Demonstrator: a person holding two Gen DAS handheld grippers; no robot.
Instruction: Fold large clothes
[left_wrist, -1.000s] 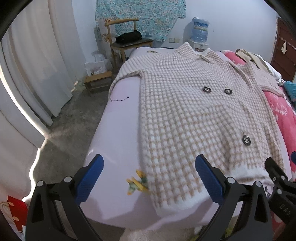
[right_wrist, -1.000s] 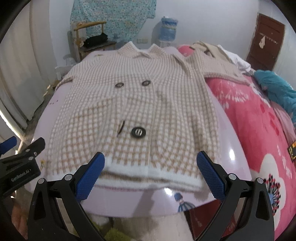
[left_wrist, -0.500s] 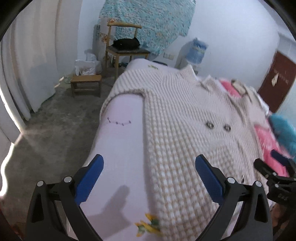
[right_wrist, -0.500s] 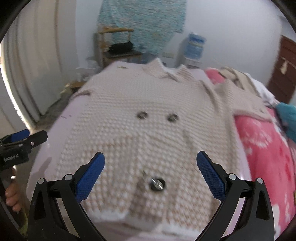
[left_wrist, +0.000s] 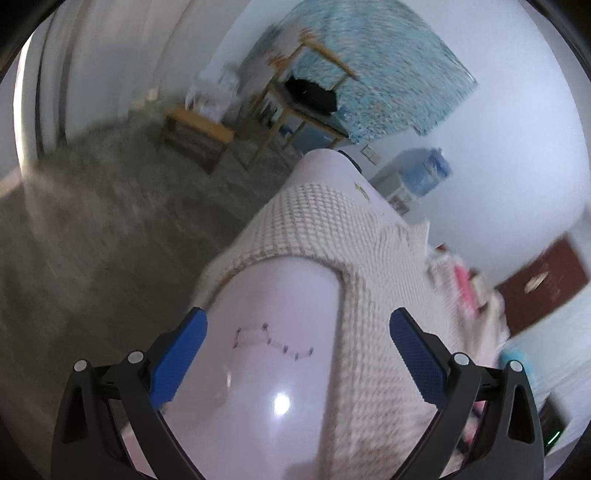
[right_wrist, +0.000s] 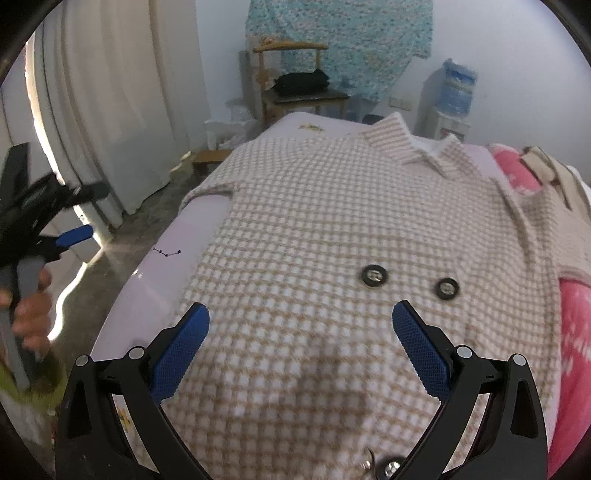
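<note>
A large beige and white checked coat with black buttons lies spread flat, front up, on a pale lilac bed sheet. Its left sleeve drapes over the bed's left edge. My left gripper is open and empty, over the bare sheet beside the coat's left side, pointing at the sleeve. It also shows at the left edge of the right wrist view. My right gripper is open and empty, hovering over the coat's lower front.
A pink floral blanket and other clothes lie on the bed's right. Beyond the bed stand a wooden chair, a low stool and a water dispenser. White curtains hang at the left over grey floor.
Both grippers moved forward up the bed from the hem. The left one swung left and tilted toward the sleeve; the right one advanced over the coat's front. Both stayed open.
</note>
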